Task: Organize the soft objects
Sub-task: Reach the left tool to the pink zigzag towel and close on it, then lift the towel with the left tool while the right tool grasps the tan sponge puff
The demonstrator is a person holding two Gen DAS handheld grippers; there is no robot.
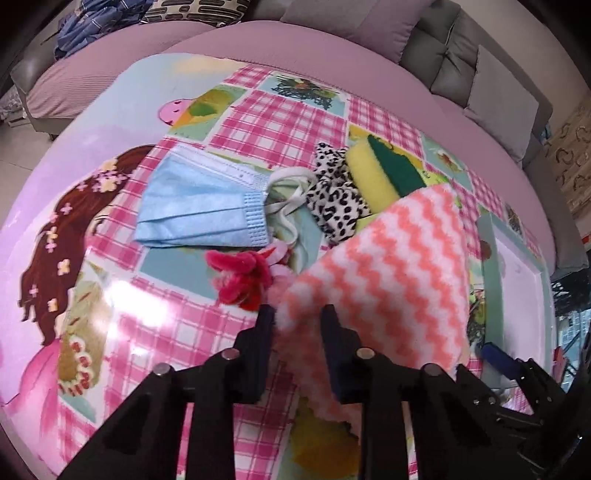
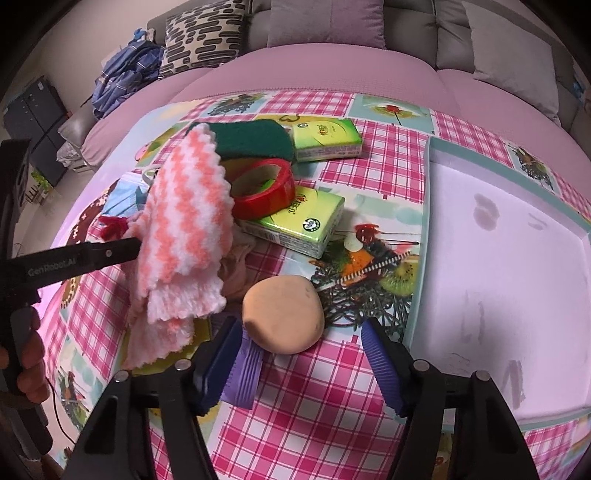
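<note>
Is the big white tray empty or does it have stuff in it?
Empty. The tray shows only its bare pale floor; the soft things all lie outside it.

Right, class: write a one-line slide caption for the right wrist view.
Right gripper open around a tan sponge; left gripper pinches the pink zigzag cloth beside an empty tray.

Black hand-held gripper (image 2: 306, 347), ribbed purple pads (image 2: 376, 354), silver pins.

Home living room; grey sofa (image 2: 424, 33) with cushions (image 2: 201, 33), crumpled clothes (image 2: 125, 74), plaid-clothed table (image 2: 314, 424)
</note>
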